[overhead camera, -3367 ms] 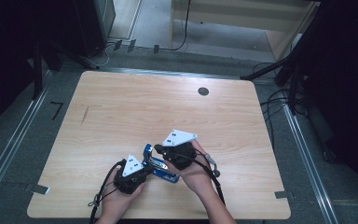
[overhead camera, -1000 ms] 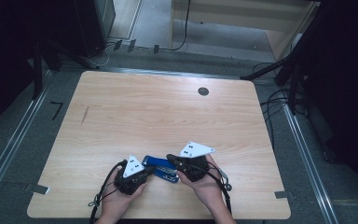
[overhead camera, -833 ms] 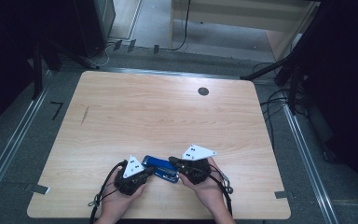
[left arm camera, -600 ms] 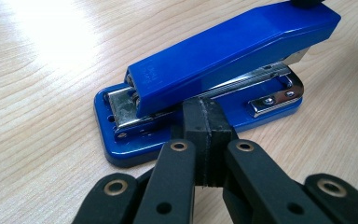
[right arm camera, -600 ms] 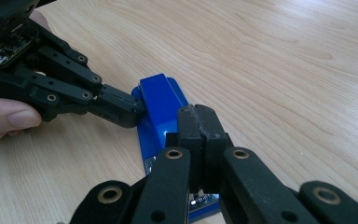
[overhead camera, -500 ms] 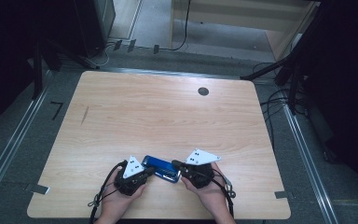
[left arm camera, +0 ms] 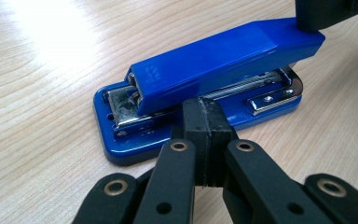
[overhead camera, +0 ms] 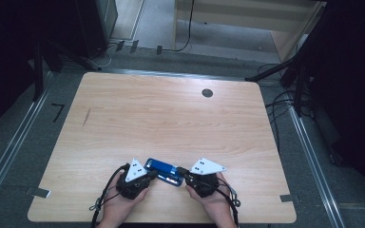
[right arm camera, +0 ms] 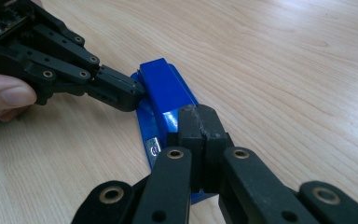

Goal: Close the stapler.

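Your left gripper (overhead camera: 148, 175): jaws pressed together, nothing between them, tip against near long side of blue stapler (overhead camera: 162, 171); same spot as a second ago. Your right gripper (overhead camera: 183, 174): jaws pressed together, empty, tip on stapler's front end; it has come down and toward you since a second ago. Stapler flat on table (overhead camera: 171, 118), near front edge, between both grippers, now square to that edge, earlier slanted. Farther off: black round cap (overhead camera: 207, 92) near back edge.

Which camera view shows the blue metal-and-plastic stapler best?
The left gripper view: the blue metal-and-plastic stapler lies side-on, base and magazine clear. The right gripper view shows it end-on; the high view shows it small between both claws.
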